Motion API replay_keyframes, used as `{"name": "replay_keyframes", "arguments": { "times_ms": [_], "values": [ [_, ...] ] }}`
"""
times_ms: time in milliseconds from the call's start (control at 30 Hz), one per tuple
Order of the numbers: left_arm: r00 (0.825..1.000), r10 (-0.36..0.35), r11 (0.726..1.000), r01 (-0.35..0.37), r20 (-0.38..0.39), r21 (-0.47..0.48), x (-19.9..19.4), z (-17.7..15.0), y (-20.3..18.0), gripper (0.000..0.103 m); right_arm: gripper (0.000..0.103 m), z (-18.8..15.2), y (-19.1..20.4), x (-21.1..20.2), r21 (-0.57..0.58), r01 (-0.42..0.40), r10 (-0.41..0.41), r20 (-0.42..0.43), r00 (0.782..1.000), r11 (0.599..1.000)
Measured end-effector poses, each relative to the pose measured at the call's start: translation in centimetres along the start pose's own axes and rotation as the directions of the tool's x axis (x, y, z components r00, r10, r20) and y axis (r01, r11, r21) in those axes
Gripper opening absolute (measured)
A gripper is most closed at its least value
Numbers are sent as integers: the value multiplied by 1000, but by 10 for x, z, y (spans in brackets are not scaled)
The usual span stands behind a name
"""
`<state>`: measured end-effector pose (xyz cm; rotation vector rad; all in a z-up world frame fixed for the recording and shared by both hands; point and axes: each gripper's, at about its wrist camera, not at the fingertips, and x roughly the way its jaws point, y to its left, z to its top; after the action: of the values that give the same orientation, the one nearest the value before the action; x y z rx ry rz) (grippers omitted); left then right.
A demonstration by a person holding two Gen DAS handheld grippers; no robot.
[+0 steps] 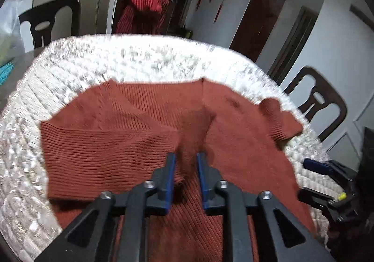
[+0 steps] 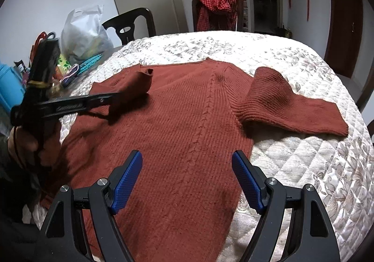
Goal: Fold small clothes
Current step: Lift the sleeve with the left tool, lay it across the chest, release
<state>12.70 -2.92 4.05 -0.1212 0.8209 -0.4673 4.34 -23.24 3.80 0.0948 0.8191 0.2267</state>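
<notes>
A: Left wrist view first. What's seen?

B: The left gripper (image 1: 185, 163) is closed down on a bunched piece of the rust-red sweater (image 1: 121, 131), prob. the left sleeve. Fabric is pinched between the blue pads (image 1: 171, 173); jaws narrow, not fully together, w/ cloth filling the gap. The sweater is spread on the quilted cover (image 1: 131, 56). Frame is blurred, so motion is likely.

A: And the right wrist view?

B: The right gripper (image 2: 187, 175) is held wide apart, nothing in it, hovering over the sweater's (image 2: 191, 126) lower body. The left gripper (image 2: 116, 98) is seen from the side, w/ the sleeve end (image 2: 138, 81) lifted clear of the body and curled. The right sleeve (image 2: 292, 107) lies out flat on the cover (image 2: 303, 168), partly doubled near the shoulder.

A: How should the step be done well?

B: Judged as a sleeve fold-in. The sleeve should be carried across the chest, kept low so it isn't dragged, & laid flat before the grip is let go. The body could be pinned by the free gripper, so the shoulder line isn't pulled askew. Risk: knit bunching under the pads.
</notes>
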Motion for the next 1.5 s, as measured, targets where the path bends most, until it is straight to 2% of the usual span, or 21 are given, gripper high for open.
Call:
{"name": "replay_keyframes", "arguments": {
  "times_ms": [33, 100, 167, 233, 367, 500, 567, 700, 767, 867, 1000, 1100, 1167, 1267, 1300, 1433, 1500],
  "values": [
    [999, 7, 1000, -7, 32, -1, -12, 0, 2, 33, 79, 3, 1, 1, 5, -20, 20, -4, 1000, 1000],
    [995, 63, 998, -62, 83, -14, -33, 1, 16, 35, 78, 11, 7, 4, 7, -53, 53, -9, 999, 999],
    [985, 137, 990, -133, 105, -40, -42, 5, 33, 35, 70, 23, 14, 9, 3, -82, 82, -11, 997, 997],
    [972, 215, 975, -208, 91, -78, -44, 6, 53, 35, 62, 36, 21, 19, -5, -89, 89, -25, 996, 996],
    [959, 275, 957, -267, 68, -110, -40, 1, 76, 34, 53, 57, 32, 53, -9, -114, 113, -87, 990, 993],
    [961, 273, 957, -268, 36, -111, -26, -2, 86, 34, 37, 73, 37, 99, -5, -104, 102, -162, 981, 995],
    [963, 271, 958, -268, 17, -103, -18, -2, 88, 34, 22, 76, 36, 123, 11, -111, 111, -211, 971, 994],
    [965, 262, 960, -261, -2, -98, -12, -7, 89, 34, 6, 84, 38, 123, 4, -143, 141, -193, 971, 990],
    [967, 257, 962, -255, 6, -102, -13, -6, 89, 34, 6, 90, 40, 113, -27, -136, 130, -153, 980, 990],
    [966, 258, 961, -256, 4, -102, -9, -5, 87, 34, 6, 97, 33, 115, -13, -124, 122, -137, 983, 992],
    [961, 276, 957, -276, -12, -91, -6, -6, 85, 34, 8, 93, 18, 132, 29, -96, 100, -199, 975, 995],
    [963, 269, 959, -266, 15, -96, -18, -7, 83, 34, 8, 91, 18, 109, 20, -90, 92, -139, 986, 996],
    [957, 289, 954, -288, 8, -80, -19, -9, 82, 34, 8, 85, 23, 97, 2, -112, 111, -121, 986, 994],
    [948, 312, 947, -315, -55, -66, -6, -18, 84, 35, 8, 67, 35, 109, -61, -108, 94, -202, 975, 992],
    [948, 314, 946, -317, -52, -70, -6, -21, 84, 35, 8, 63, 35, 111, -69, -107, 91, -205, 975, 992],
    [951, 308, 948, -310, -38, -75, -22, -24, 76, 34, 8, 61, 28, 95, -56, -65, 54, -178, 982, 996],
    [944, 330, 942, -330, -22, -65, -33, -28, 67, 34, 8, 56, 28, 79, -68, -67, 57, -151, 987, 995]
  ]
}}
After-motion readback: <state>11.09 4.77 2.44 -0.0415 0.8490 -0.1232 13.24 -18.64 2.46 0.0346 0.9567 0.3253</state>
